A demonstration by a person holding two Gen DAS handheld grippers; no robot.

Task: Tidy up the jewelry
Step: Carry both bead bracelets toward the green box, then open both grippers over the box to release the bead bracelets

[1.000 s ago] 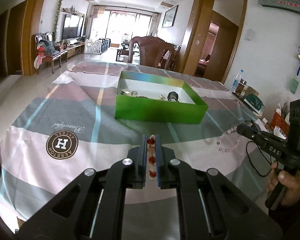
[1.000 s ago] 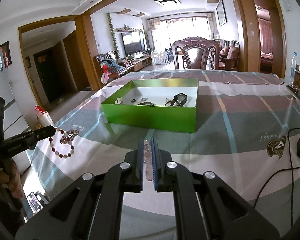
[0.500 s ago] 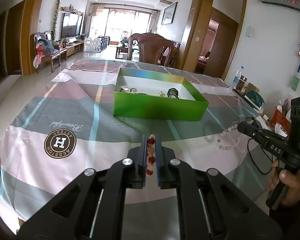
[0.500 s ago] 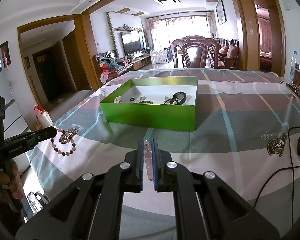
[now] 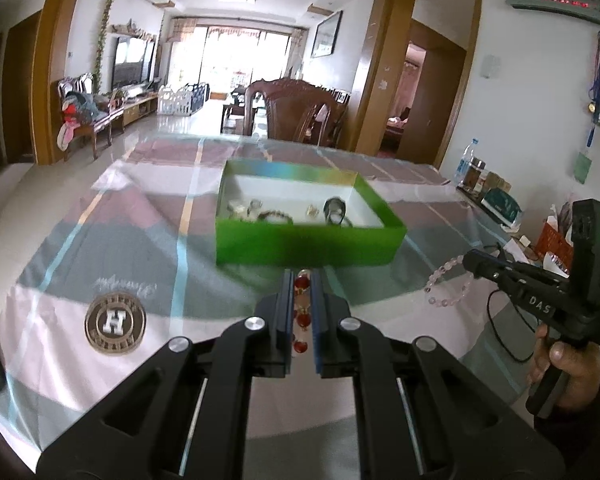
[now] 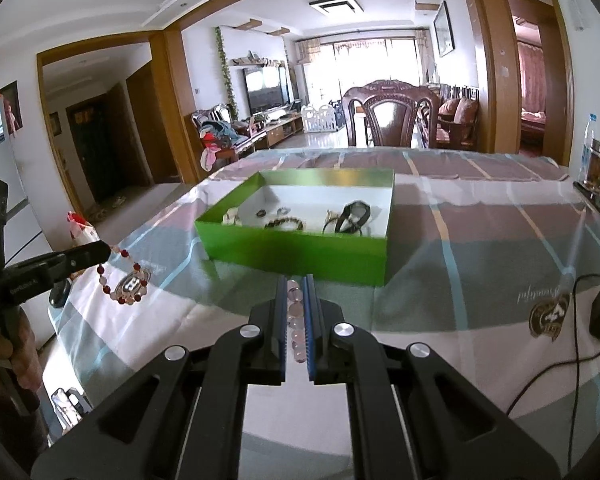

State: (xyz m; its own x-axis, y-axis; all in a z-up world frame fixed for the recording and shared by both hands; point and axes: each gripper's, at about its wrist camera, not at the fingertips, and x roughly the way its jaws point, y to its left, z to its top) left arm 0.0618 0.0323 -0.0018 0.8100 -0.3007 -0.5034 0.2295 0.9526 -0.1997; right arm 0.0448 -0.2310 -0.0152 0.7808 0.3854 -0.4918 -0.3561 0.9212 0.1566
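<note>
1. Left wrist view: left gripper (image 5: 301, 312) clamped on a red-and-clear round-bead bracelet (image 5: 302, 314), just short of the open green cardboard box (image 5: 308, 246) on the surface. Judgement: carry past the near wall before letting go.
2. Right wrist view: right gripper (image 6: 296, 320) clamped on a pale pink round-bead bracelet (image 6: 295, 322), near the box's front. Judgement: release clear of the jewelry inside.

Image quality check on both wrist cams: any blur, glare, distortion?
Left wrist: the green cardboard box and the jewelry in it are motion-smeared, while the tongs on the red bead bracelet stay crisp. Right wrist: sharper overall, with the box cleanly edged. Both views: the balcony windows blow out, and the fisheye bends the door frames.
</note>
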